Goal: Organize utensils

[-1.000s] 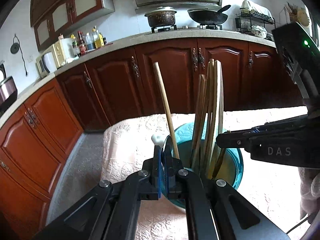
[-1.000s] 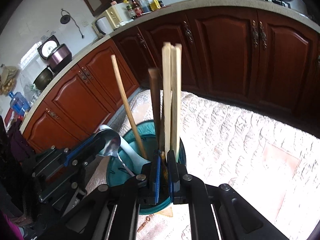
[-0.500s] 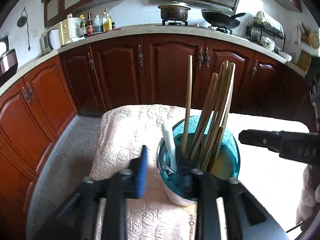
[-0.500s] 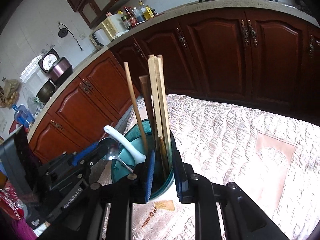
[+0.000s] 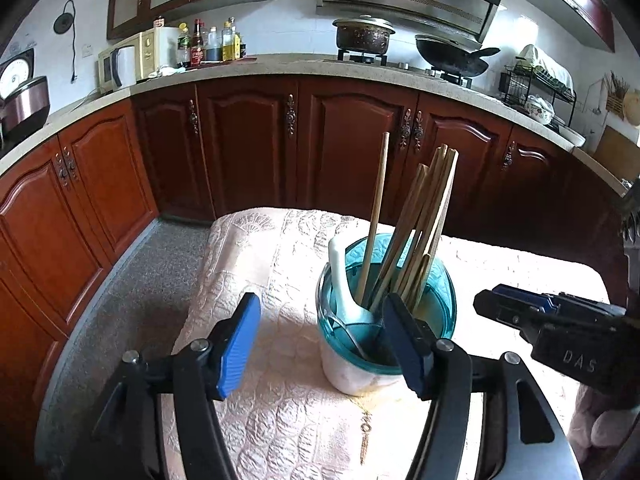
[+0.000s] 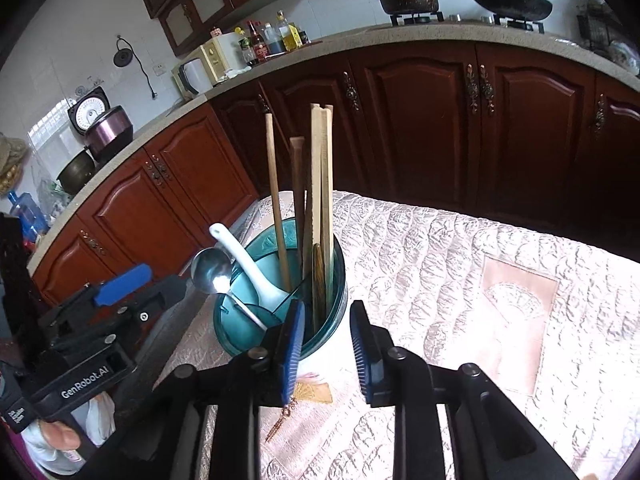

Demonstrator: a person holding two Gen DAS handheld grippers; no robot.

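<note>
A teal-rimmed utensil holder [image 5: 440, 292] stands on the quilted table and also shows in the right wrist view [image 6: 338, 276]. It holds several wooden chopsticks [image 5: 424, 220], a white ceramic spoon [image 5: 344, 284] and a metal spoon [image 6: 210, 266]. My left gripper [image 5: 324, 344] is open and empty, just in front of the holder. My right gripper [image 6: 326, 348] is open and empty, close in front of the holder. It shows at the right of the left wrist view [image 5: 520, 312].
A cream quilted cloth [image 6: 460, 280] covers the table [image 5: 280, 420]. Dark wooden cabinets [image 5: 248, 148] and a counter run behind. The grey floor [image 5: 132, 280] lies off the table's left edge. A small tassel charm [image 6: 288, 412] lies by the holder's base.
Both grippers opened and pulled back from the holder. The left let go of the metal spoon, the right let go of the chopsticks, and all now rest in the holder.
</note>
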